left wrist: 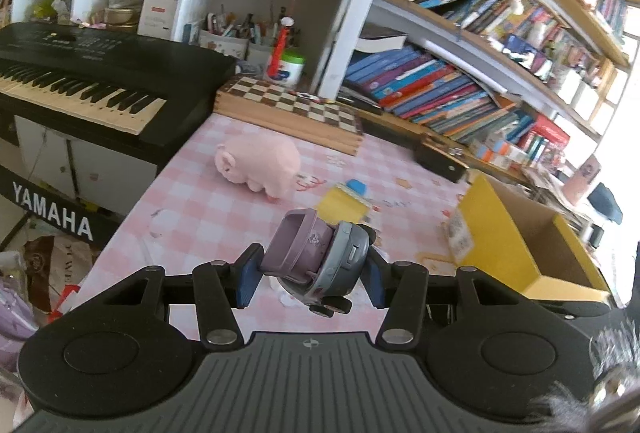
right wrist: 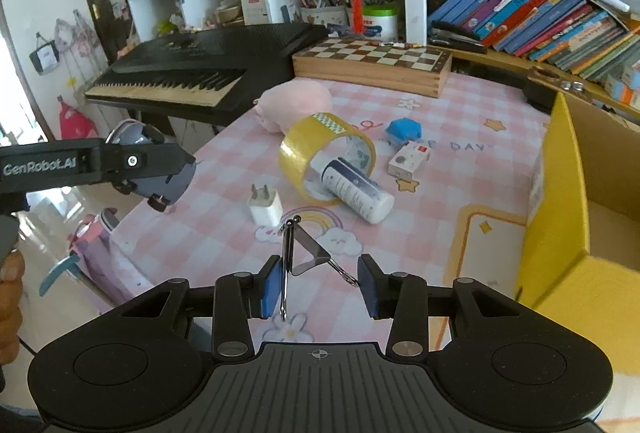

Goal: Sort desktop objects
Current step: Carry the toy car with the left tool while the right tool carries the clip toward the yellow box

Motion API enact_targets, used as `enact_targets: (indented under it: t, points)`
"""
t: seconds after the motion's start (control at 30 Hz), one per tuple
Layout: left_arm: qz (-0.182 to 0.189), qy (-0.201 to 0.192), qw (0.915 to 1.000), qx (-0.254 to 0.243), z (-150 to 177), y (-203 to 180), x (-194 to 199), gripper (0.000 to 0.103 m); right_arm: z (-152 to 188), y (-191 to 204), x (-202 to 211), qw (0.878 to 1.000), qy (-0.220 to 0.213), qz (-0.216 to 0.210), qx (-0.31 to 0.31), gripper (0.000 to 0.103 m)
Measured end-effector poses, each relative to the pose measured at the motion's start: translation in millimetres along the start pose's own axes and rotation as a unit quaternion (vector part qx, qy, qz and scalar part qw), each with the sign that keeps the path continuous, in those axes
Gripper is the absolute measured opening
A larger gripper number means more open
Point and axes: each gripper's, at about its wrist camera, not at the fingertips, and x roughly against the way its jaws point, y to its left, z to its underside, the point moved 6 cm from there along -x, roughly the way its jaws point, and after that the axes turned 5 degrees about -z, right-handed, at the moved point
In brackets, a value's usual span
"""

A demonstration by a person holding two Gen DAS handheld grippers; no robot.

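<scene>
My left gripper [left wrist: 310, 273] is shut on a purple and grey toy vehicle [left wrist: 316, 257], held tilted above the pink checked tabletop [left wrist: 192, 201]. The right wrist view shows that same toy [right wrist: 170, 185] at the left, in the left gripper [right wrist: 160, 169]. My right gripper [right wrist: 320, 285] is shut on a black binder clip [right wrist: 308, 257]; the clip's wire handles touch both pads. On the table lie a yellow tape roll [right wrist: 292, 149] with a white bottle [right wrist: 356, 193] through it, a white charger plug [right wrist: 264, 209], a blue object [right wrist: 403, 131], a small white box [right wrist: 410, 159] and a pink plush pig [left wrist: 260, 165].
An open yellow cardboard box [right wrist: 560, 193] stands at the table's right side. A wooden chessboard case [right wrist: 372, 61] lies at the back, a black keyboard [left wrist: 80, 73] to the left. Bookshelves [left wrist: 460, 89] rise behind. A hand [right wrist: 8, 289] shows at the left edge.
</scene>
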Motion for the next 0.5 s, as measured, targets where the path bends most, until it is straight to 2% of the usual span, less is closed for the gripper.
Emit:
enact_targets:
  t: [0.5]
  points:
    - [0.055,0.021,0.9978,-0.032,40,-21,49,0.049,45,13,58,0.998,-0.022,0.037,-0.043,0.041]
